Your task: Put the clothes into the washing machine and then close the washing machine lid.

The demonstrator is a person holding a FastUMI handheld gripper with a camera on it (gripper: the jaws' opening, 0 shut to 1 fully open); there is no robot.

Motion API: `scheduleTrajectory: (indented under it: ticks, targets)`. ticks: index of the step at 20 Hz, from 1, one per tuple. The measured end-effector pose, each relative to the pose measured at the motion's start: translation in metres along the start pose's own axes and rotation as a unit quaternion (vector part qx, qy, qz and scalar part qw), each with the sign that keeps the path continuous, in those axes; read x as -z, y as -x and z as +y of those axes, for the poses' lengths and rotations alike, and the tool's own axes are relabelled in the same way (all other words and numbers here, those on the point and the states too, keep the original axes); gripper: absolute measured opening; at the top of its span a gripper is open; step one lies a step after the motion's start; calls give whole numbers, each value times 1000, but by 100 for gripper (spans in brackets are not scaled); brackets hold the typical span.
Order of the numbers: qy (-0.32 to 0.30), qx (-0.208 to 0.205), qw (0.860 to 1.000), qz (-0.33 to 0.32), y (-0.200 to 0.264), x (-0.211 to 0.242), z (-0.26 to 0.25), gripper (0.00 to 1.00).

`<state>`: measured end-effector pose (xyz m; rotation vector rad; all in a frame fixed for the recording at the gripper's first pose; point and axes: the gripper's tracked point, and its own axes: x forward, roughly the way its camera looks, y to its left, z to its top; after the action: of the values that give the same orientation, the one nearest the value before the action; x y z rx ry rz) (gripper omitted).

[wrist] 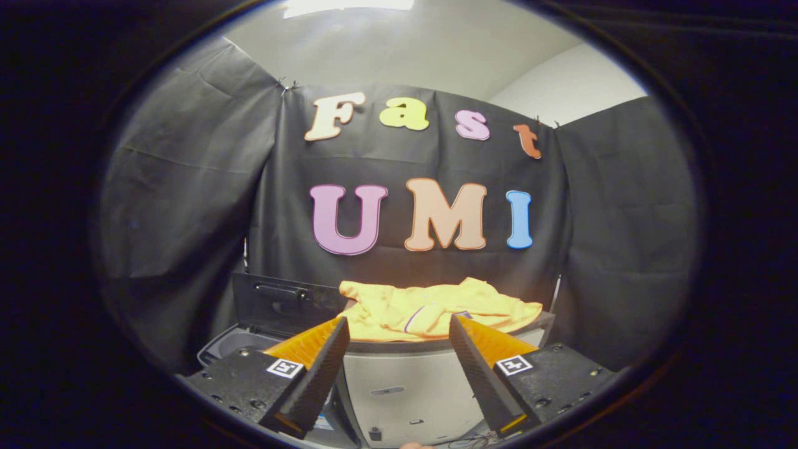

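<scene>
A crumpled yellow garment (430,308) lies on top of a pale cabinet (399,386), beyond my fingertips and between them in line. To its left stands a small washing machine (234,346) with its dark lid (280,302) raised upright behind the tub opening. My gripper (399,327) is open, held short of the garment, with nothing between its fingers.
Black cloth walls close the booth behind and on both sides. The cabinet's front face shows a small slot handle (386,391) below the garment. Cables lie low near the cabinet's base.
</scene>
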<state>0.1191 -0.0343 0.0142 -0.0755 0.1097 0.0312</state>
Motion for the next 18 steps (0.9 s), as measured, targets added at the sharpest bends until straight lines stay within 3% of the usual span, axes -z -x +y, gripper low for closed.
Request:
scheduleTrajectory:
  ticks: [5,9,14,18]
  targets:
    - [25,-14,995,93,-84,2,-15,97]
    - [46,2,985,164,-141,20,-36,97]
    - [8,-13,962,273,-188,62,-39,98]
    - [-35,29,948,315,-214,83,-60,98]
